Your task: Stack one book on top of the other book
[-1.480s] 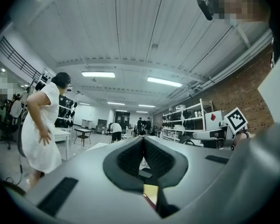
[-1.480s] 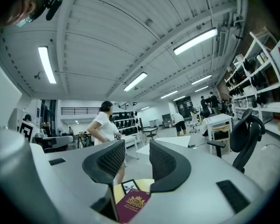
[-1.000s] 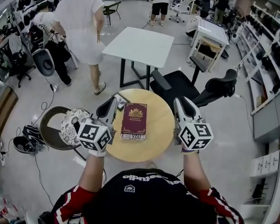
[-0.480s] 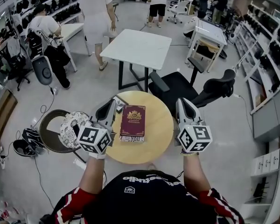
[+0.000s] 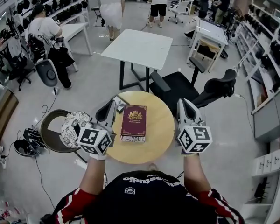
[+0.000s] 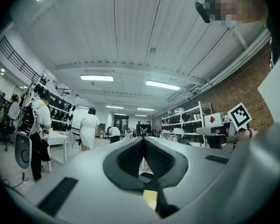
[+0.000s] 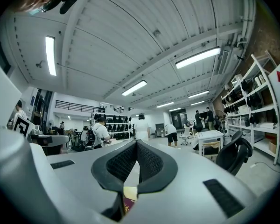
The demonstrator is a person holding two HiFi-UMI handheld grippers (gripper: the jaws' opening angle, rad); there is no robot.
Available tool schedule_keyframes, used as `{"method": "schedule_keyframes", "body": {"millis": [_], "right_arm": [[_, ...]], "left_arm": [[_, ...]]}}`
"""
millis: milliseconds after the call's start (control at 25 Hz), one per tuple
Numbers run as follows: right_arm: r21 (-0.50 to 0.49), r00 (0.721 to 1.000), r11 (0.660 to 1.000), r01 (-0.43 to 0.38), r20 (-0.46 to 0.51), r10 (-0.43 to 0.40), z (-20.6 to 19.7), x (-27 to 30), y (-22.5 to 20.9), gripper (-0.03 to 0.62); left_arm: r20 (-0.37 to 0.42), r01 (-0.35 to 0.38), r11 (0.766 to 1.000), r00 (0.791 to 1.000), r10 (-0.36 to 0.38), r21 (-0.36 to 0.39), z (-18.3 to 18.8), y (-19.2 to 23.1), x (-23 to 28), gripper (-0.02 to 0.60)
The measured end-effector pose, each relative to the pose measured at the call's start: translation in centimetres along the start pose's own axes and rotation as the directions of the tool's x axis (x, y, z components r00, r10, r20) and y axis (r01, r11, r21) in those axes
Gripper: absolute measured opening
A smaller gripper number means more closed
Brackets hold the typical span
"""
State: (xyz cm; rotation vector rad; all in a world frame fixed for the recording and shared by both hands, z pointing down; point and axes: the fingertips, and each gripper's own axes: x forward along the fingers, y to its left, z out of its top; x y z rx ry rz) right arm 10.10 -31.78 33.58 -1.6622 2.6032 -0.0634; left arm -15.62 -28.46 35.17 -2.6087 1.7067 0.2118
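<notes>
A maroon book (image 5: 134, 119) with a gold emblem lies flat on the round wooden table (image 5: 156, 134). A pale printed edge (image 5: 132, 138) shows under its near end, seemingly a second book beneath it. My left gripper (image 5: 111, 106) hovers at the table's left rim, just left of the book, jaws together and empty. My right gripper (image 5: 183, 104) hangs over the right rim, well clear of the book, also shut on nothing. In the left gripper view the pads (image 6: 142, 146) meet. In the right gripper view the pads (image 7: 137, 148) meet, with a sliver of maroon cover (image 7: 129, 204) below.
A black office chair (image 5: 177, 85) stands just behind the round table, and a white square table (image 5: 140, 45) stands farther back. A dark round chair with a patterned cushion (image 5: 71, 125) sits at the left. Several people stand at the room's far end, and shelves line the right wall.
The person in white has walked away toward the back of the room. Both grippers and the book have kept their places.
</notes>
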Motion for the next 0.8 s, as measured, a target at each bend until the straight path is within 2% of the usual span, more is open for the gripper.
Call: {"method": "schedule_keyframes", "body": {"millis": [800], "right_arm": [[-0.012, 1.000, 1.000, 0.016, -0.005, -0.016, 0.11, -0.54, 0.05, 0.028]], "left_arm": [[0.000, 0.011, 1.000, 1.000, -0.011, -0.002, 0.51, -0.35, -0.20, 0.017]]}}
